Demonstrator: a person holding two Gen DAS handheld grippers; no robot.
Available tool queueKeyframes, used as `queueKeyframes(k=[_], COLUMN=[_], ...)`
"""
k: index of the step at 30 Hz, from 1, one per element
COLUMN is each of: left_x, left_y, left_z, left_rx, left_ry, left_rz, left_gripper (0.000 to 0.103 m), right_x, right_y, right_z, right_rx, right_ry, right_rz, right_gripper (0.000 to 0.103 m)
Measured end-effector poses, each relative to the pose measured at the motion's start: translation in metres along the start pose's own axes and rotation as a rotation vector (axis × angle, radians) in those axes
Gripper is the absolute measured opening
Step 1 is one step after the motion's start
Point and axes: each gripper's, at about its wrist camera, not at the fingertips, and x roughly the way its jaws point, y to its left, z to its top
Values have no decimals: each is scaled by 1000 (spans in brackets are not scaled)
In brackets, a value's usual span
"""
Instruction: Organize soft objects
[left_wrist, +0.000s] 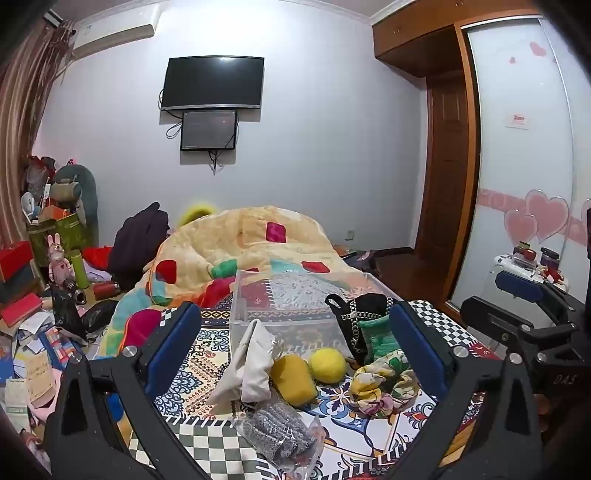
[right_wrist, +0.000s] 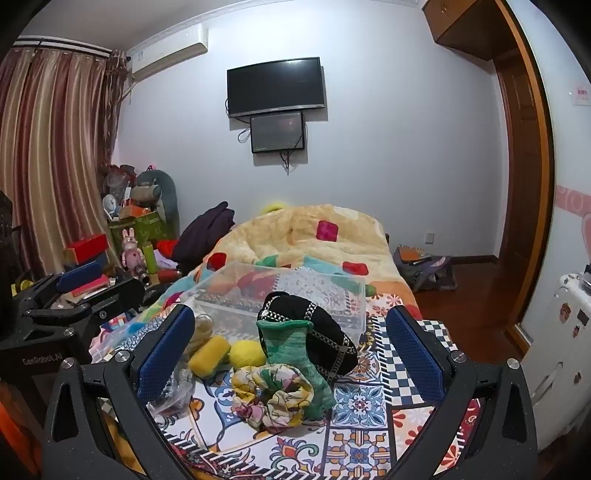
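here, both grippers' jaws gape empty over one sponge (left_wrist: 294, 379), one ball (left_wrist: 327, 365), one scrunchie (right_wrist: 272, 395).

Both views aimed forward over patterned cloth (left_wrist: 354, 435) toward TV (left_wrist: 213, 83) wall. Left view set close over pile; right view alongside. Clear bin (right_wrist: 295, 291), scrunchie (right_wrist: 273, 395) shared.

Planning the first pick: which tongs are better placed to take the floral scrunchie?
Right. The floral scrunchie lies centred between the open right tongs, close in front. For the open left tongs it sits off by the right finger, with the white cloth more central.
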Motion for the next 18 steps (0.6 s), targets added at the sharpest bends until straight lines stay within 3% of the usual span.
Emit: queueKeyframes(k=[18], left_x=[-4], left_y=[-3], left_z=[1], left_rx=[19], left_ry=[-9], left_rz=[-12], left_gripper=[103], right_x=[-5], right_y=[0], right_z=[2], right_rx=[18], right_ry=[-21], right_rz=[6], right_gripper=[103])
